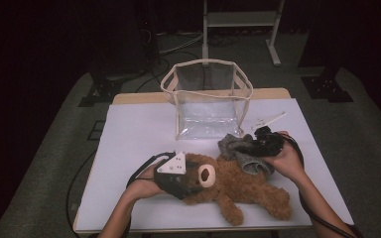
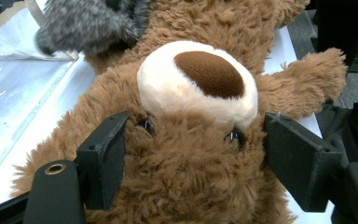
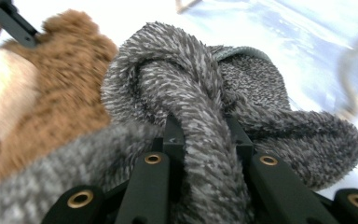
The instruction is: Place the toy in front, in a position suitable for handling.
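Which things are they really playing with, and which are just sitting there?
In use:
- teddy bear, its head between the left gripper jaws
- grey fuzzy cloth, pinched by the right gripper

Just there:
- clear bag, standing open behind the bear
- metal stand legs on the floor beyond the table

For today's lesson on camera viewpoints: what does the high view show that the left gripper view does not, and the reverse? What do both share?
High view: the upright clear plastic bag with beige trim, the person's right hand and the whole white table.
Left gripper view: the bear's two dark eyes and the black fingers on either side of its head.
Both: the brown plush teddy bear and the grey fuzzy scarf.
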`<action>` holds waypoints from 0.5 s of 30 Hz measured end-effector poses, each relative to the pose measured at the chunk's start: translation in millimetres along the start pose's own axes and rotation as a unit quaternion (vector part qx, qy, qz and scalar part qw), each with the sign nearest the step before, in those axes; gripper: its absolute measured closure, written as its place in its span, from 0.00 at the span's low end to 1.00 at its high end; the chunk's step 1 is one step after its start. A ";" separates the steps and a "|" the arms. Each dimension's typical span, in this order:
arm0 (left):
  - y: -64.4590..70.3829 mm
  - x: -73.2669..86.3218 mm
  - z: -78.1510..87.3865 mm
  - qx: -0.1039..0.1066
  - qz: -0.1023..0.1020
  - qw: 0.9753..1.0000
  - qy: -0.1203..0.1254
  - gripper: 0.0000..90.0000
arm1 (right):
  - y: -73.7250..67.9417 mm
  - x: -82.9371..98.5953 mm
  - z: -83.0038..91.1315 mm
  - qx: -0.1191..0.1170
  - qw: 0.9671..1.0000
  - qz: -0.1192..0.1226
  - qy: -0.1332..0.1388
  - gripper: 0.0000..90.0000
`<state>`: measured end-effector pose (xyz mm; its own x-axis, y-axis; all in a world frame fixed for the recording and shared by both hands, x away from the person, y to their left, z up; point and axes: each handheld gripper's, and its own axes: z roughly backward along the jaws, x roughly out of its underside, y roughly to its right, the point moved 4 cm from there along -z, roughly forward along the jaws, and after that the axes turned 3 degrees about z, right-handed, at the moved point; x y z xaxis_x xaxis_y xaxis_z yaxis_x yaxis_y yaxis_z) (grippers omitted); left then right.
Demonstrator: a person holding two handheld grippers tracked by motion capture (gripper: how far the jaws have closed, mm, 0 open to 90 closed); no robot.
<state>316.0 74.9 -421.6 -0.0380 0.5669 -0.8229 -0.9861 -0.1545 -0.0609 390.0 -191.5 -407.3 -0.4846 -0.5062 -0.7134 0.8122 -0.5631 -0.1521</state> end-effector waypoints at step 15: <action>-1.8 -0.7 -3.1 -0.012 0.008 1.000 0.004 0.28 | 5.6 32.7 92.1 0.026 0.998 -0.030 0.054 0.83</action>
<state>318.4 72.3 -422.7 -0.0526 0.5576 -0.8285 -0.9814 -0.1822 -0.0603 348.8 -271.3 -368.5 -0.4910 -0.3986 -0.7746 0.7637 -0.6247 -0.1626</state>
